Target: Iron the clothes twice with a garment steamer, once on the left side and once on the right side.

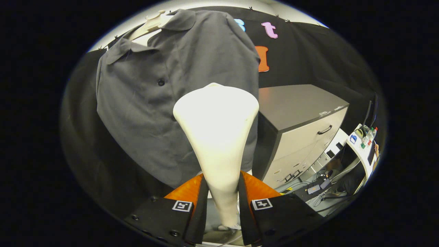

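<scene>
I note my gripper (222, 202) clamped on the steamer (216, 137) handle; its head stands ahead, near the grey shirt (151, 103).

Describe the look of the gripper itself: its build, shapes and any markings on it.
The gripper has two flat, wedge-shaped fingers that narrow toward their tips. Behind them sit blocky housings with small round screw heads. Each housing carries a square black-and-white fiducial marker near its inner corner. A thin pale cable runs low between the housings.
</scene>
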Tool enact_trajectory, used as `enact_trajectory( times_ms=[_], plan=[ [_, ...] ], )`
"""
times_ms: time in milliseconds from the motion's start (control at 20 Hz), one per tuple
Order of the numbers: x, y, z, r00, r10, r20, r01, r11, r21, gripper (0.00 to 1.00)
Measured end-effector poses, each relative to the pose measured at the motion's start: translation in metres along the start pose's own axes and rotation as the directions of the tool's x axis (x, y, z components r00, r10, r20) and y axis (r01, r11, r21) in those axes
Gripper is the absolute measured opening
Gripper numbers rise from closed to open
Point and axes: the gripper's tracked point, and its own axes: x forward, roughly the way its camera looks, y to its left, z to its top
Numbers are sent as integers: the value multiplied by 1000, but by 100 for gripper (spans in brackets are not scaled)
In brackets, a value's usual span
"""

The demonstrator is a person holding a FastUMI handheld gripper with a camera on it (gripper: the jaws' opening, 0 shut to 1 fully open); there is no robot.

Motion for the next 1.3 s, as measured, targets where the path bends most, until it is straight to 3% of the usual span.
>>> enact_trajectory(
  times_ms=[850,1100,1300],
  plan=[
    [-66,-107,168,962,119,245,-107,992,-63,49],
    [-89,-133,187,941,164,297,-149,986,-73,49],
    [-88,-156,180,946,158,282,-146,987,-63,49]
  ],
)
